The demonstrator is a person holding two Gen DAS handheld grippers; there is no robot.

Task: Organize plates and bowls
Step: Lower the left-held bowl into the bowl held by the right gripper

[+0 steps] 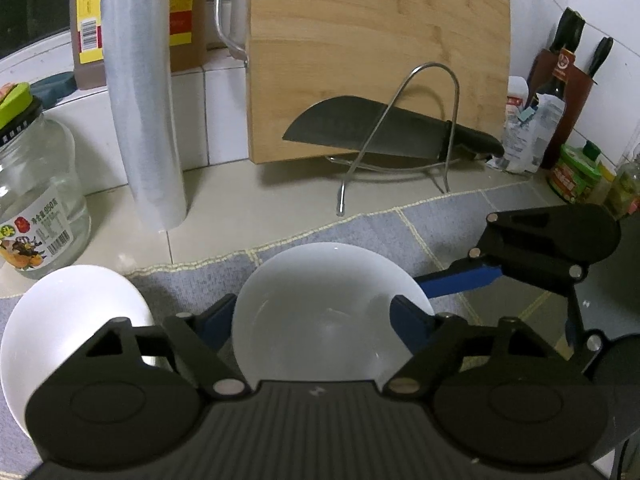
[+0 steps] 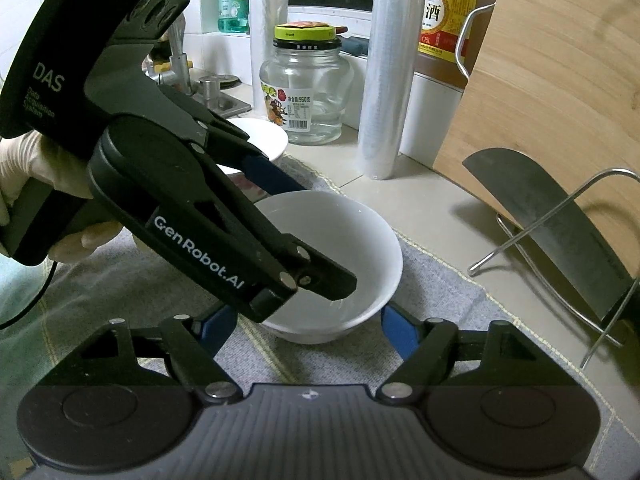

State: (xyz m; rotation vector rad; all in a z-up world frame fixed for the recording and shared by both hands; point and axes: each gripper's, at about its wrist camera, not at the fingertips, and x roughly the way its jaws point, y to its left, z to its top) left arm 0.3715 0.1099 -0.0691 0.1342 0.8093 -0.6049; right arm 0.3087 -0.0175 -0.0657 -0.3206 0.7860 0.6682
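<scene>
Grey mat (image 1: 360, 236) | left tool (image 1: 320, 316) angled down, clamping bowl (image 1: 320, 304)

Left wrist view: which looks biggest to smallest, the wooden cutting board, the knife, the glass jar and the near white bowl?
1. Wooden cutting board.
2. Near white bowl, though its closeness to the camera enlarges it.
3. Knife and glass jar look about alike; the frame edge cuts off the jar.

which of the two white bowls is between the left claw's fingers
The nearer bowl, in the middle of the grey mat; the left claw straddles it. The other bowl sits clear beside the glass jar.
</scene>
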